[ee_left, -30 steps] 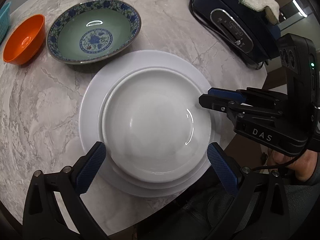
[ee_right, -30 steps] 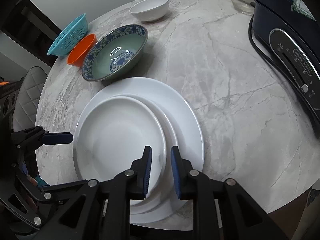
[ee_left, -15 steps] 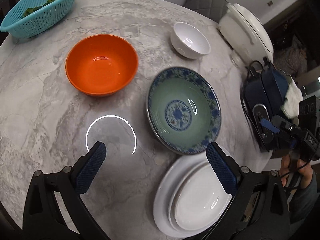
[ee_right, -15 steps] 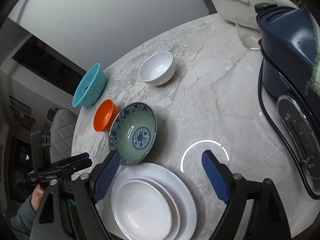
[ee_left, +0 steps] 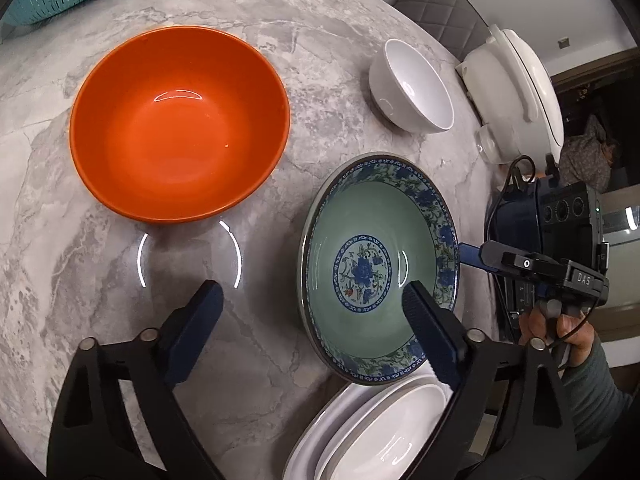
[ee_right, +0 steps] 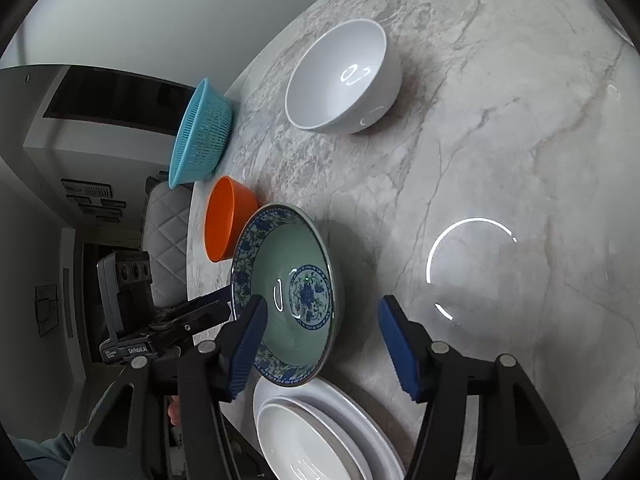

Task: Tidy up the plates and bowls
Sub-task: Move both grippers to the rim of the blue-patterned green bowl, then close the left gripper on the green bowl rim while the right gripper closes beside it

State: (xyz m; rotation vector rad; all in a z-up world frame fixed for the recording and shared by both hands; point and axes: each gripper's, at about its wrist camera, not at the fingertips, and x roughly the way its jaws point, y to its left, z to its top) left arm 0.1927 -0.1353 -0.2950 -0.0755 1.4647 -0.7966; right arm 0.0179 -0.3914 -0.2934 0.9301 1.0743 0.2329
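On the round grey marble table [ee_left: 248, 32], the green-glazed bowl with a blue floral rim [ee_left: 372, 264] sat between the glossy orange bowl [ee_left: 180, 124] and the stack of 2 white plates [ee_left: 376, 436], its near rim overlapping the edge of the larger plate. The small white ceramic bowl [ee_left: 412, 88] stood farther back, well apart from the others, and the turquoise plastic colander [ee_right: 200, 132] rested near the table's far edge just beyond the orange bowl. The left gripper [ee_left: 312, 320] hung above the table with its jaws closing, one blue pad over bare marble and the other over the floral bowl's inside, pressing on nothing. The right gripper [ee_right: 320, 336] also had its jaws closing; the floral bowl's right side lay between its pads, yet neither pad touched it. A hand [ee_left: 556, 328] in a grey sleeve held the right gripper's handle.
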